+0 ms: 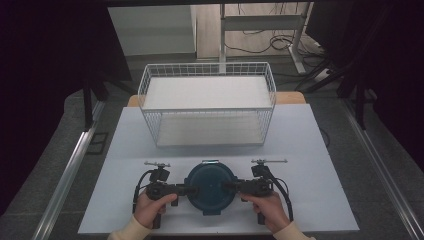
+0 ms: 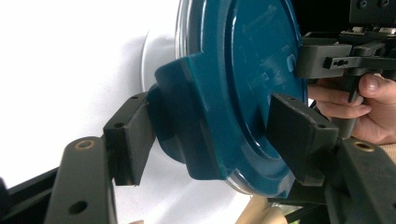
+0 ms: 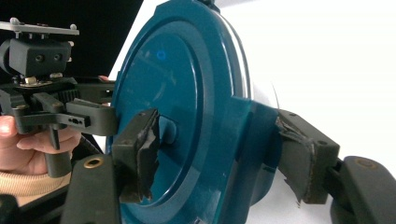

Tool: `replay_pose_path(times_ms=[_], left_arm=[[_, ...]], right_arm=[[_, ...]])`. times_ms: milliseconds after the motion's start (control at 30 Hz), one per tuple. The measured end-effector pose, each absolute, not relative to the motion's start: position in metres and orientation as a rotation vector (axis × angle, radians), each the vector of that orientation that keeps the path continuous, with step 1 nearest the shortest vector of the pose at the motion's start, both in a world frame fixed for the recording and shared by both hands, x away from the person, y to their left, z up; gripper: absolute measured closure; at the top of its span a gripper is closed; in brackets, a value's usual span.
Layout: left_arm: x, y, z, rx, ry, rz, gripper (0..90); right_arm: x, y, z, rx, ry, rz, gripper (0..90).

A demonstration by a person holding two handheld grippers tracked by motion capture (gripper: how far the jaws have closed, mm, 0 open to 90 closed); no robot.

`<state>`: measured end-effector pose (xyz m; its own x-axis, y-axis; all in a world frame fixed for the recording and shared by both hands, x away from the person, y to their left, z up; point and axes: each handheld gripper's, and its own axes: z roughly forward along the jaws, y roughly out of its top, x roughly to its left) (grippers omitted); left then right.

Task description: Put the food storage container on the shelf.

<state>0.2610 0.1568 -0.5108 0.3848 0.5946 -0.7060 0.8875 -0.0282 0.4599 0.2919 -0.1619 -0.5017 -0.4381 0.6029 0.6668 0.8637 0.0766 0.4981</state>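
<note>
The lid (image 2: 243, 79) is smooth teal plastic with a bit of gloss, clear plastic around its rim. The tongs' pads (image 3: 140, 154) are matt black rubbery foam, visibly torn and rough. The bench (image 1: 300, 150) top is matt pale; the basket (image 1: 207, 102) is white coated wire.

A lidded container between our two grippers, a wire basket behind it.

We see the container (image 1: 210, 187) resting on the surface (image 1: 320, 200) near its front edge, about midway across. Our left gripper (image 1: 186, 189) meets the container's left side and our right gripper (image 1: 231, 187) its right side, each with one finger over the lid and one at a side clip. Behind the container, well apart, the basket (image 1: 207, 102) stands at the surface's far edge.
</note>
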Motion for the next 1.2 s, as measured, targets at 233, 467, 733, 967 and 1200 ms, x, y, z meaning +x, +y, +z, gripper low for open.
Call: replay_pose_path(times_ms=[233, 467, 733, 967, 1200], left_arm=[[0.256, 0.158, -0.506, 1.704, 1.297, -0.367, 40.7], [0.252, 0.159, -0.496, 1.731, 1.256, -0.277, 42.1], [0.249, 0.158, -0.484, 1.744, 1.209, -0.223, 42.3], [0.249, 0.157, -0.467, 1.749, 1.162, -0.162, 42.2], [0.255, 0.157, -0.454, 1.755, 1.129, -0.132, 42.2]], right_arm=[[0.284, -0.165, -0.497, -1.433, -2.116, -1.364, 38.1], [0.279, -0.162, -0.492, -1.384, -2.179, -1.430, 38.6], [0.276, -0.163, -0.479, -1.340, -2.229, -1.503, 38.9], [0.275, -0.163, -0.463, -1.300, -2.268, -1.559, 39.0], [0.280, -0.163, -0.447, -1.269, -2.308, -1.595, 39.0]])
